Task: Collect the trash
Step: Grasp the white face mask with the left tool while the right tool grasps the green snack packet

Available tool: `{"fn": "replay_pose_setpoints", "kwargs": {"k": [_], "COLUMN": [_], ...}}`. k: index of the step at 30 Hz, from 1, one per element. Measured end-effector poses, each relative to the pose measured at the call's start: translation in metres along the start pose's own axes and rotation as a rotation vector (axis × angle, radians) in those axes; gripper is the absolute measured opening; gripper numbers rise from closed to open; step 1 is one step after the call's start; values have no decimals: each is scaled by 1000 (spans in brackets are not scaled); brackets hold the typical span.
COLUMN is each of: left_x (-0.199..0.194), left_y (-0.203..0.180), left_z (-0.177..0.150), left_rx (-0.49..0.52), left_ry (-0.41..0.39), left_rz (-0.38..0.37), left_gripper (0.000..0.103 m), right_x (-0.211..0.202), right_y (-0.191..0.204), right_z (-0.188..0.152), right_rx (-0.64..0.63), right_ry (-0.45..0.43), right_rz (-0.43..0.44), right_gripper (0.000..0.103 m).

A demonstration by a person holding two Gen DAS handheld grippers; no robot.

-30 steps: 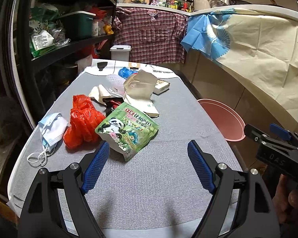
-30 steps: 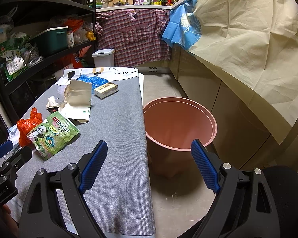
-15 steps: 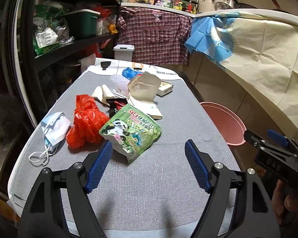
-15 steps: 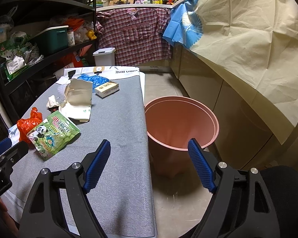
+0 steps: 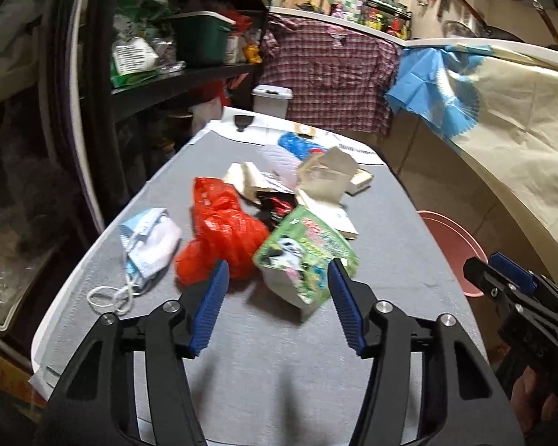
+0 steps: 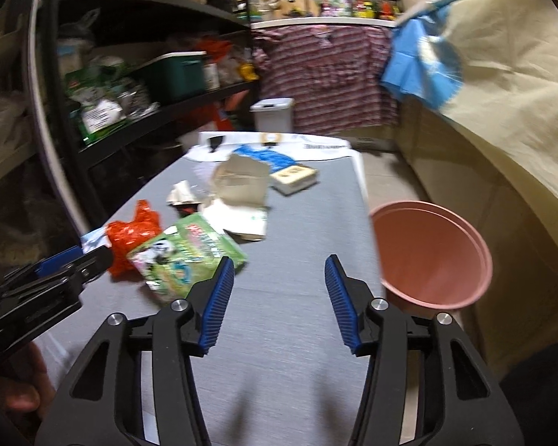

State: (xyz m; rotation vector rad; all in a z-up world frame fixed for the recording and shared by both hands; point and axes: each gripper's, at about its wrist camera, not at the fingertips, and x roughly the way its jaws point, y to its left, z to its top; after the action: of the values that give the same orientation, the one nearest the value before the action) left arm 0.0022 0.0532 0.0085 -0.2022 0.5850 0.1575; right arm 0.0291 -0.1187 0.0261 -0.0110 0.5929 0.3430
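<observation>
Trash lies on a grey table [image 5: 279, 364]: a green panda snack bag [image 5: 303, 256], a red plastic bag [image 5: 219, 230], a white face mask [image 5: 147, 243], a torn cardboard carton [image 5: 325, 176] and a small box [image 6: 295, 177]. My left gripper [image 5: 277, 299] is open, low over the table just in front of the green bag. My right gripper [image 6: 277, 297] is open and empty over the table's right part, with the green bag [image 6: 184, 260] to its left. A pink bin [image 6: 431, 256] stands on the floor to the right of the table.
Dark shelves [image 5: 175, 81] with packets and a green crate run along the left. A plaid shirt [image 5: 327, 81] and a small white bin [image 5: 271, 100] are at the far end. A cream sheet [image 6: 502, 111] covers the counter on the right.
Both grippers moved forward over the table and their jaws narrowed somewhat. The left one came close to the green bag. The right view swung left, away from the pink bin.
</observation>
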Motion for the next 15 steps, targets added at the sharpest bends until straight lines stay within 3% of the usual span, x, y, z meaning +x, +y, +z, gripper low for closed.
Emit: {"fn": "replay_pose_setpoints", "kwargs": {"k": [4, 15], "left_x": [4, 23], "left_y": [19, 69], "left_z": [3, 9], "left_rx": [-19, -104], "left_ry": [2, 30], "left_rz": [60, 215], "left_gripper": [47, 46], "right_x": [13, 57], "right_y": [21, 83], "right_z": [3, -1], "right_rx": [-40, -158], "right_ry": [5, 70], "right_rz": [51, 145], "right_gripper": [49, 49]}}
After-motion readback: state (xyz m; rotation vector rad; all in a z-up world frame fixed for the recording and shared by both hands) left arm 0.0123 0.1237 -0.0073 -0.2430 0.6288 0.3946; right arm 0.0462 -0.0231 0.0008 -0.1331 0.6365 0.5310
